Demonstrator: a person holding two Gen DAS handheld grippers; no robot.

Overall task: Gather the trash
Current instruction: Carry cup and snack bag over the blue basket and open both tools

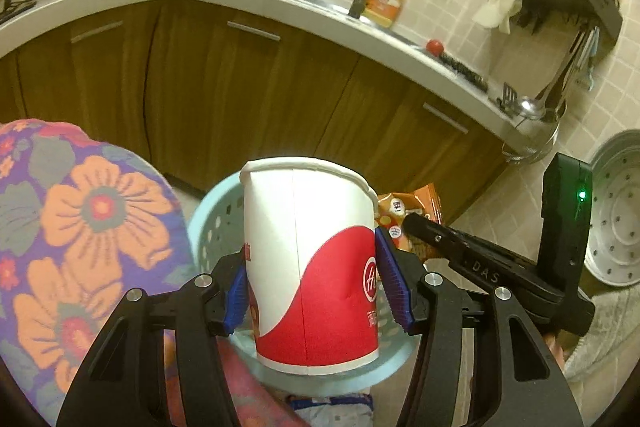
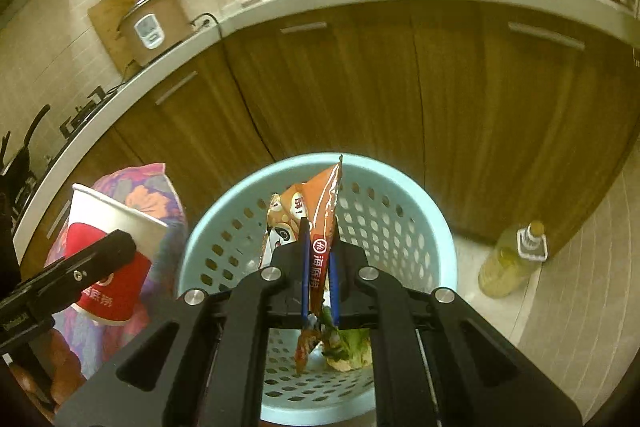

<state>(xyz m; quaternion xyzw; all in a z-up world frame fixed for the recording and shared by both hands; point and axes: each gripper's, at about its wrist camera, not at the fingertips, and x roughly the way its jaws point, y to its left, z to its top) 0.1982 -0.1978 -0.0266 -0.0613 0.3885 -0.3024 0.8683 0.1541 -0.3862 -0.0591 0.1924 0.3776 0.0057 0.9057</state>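
Note:
My left gripper (image 1: 314, 279) is shut on a red and white paper cup (image 1: 312, 259), upright, above the near edge of a light blue perforated basket (image 1: 208, 223). The cup also shows in the right wrist view (image 2: 108, 255), left of the basket (image 2: 400, 195). My right gripper (image 2: 320, 279) is shut on an orange snack wrapper (image 2: 320, 207) and holds it over the basket's opening. Green food scraps (image 2: 348, 347) lie at the basket's bottom. The right gripper and wrapper (image 1: 416, 211) show at right in the left wrist view.
Brown kitchen cabinets (image 2: 360, 87) under a white counter stand behind the basket. A floral cloth (image 1: 80, 247) is to the left. A yellow oil bottle (image 2: 512, 263) stands on the floor to the right. A white perforated disc (image 1: 616, 219) leans at far right.

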